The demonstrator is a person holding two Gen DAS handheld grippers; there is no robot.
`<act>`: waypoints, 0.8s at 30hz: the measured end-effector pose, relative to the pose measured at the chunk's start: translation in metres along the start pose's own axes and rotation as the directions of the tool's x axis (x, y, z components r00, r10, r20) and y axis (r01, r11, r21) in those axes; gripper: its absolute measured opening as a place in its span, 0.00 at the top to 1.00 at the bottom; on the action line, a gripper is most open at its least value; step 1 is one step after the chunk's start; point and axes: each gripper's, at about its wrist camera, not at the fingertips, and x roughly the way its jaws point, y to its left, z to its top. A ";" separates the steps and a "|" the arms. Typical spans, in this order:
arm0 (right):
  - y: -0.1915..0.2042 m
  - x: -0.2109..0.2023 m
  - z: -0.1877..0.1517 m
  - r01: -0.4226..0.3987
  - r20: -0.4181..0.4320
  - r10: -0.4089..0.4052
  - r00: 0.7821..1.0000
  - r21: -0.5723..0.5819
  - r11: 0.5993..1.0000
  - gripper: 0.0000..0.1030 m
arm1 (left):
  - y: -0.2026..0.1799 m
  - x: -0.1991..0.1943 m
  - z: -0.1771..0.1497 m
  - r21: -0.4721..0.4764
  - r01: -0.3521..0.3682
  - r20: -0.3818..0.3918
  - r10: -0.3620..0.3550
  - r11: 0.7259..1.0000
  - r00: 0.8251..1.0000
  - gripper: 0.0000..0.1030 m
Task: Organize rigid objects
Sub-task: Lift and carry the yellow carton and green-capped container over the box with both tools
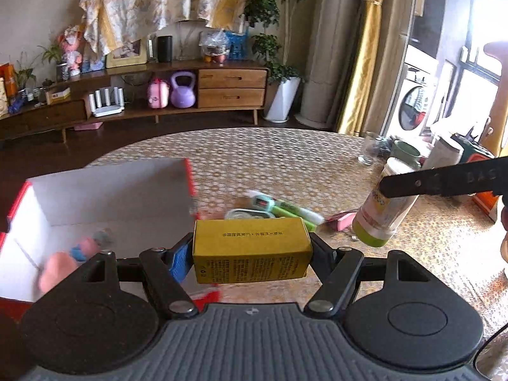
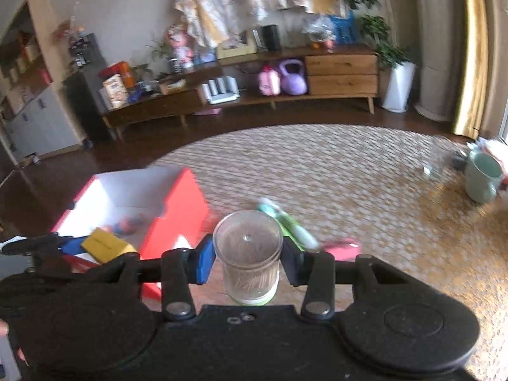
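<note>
Round tabletop with a gold honeycomb-pattern cloth; living room behind, with a wooden sideboard, plants and curtains. Red open box with a white inside sits at the left of the tabletop, a few small items already in it.

Left gripper pinches a yellow carton, long axis across the jaws, lifted off the cloth just right of the box's near corner. The box lies to its left, so the left hand is nearer.

Right gripper clamps a clear toothpick jar with a green base, held in the air farther right of the box.

Loose green-white tubes and a pink item lie on the cloth between the grippers. Likely next step: both held items go leftward into the box.
</note>
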 end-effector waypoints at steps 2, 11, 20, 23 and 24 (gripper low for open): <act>0.015 0.002 0.005 -0.016 0.002 0.016 1.000 -0.020 1.000 0.59 | 0.015 -0.005 0.002 -0.010 -0.011 -0.005 0.011 1.000 1.000 0.29; 0.082 0.030 0.031 -0.078 -0.002 0.078 0.997 -0.106 0.991 0.59 | 0.083 -0.023 0.017 -0.015 -0.123 0.005 0.123 0.992 0.992 0.29; 0.131 0.081 0.044 -0.114 -0.050 0.107 0.993 -0.177 0.978 0.59 | 0.146 -0.011 0.019 -0.023 -0.227 -0.031 0.226 0.974 0.974 0.29; 0.145 0.102 0.045 -0.120 -0.074 0.108 0.991 -0.186 0.975 0.59 | 0.164 0.003 0.019 -0.019 -0.242 -0.065 0.240 0.970 0.969 0.29; 0.150 0.109 0.045 -0.121 -0.085 0.106 0.991 -0.192 0.974 0.59 | 0.168 0.006 0.018 -0.015 -0.246 -0.076 0.245 0.969 0.967 0.29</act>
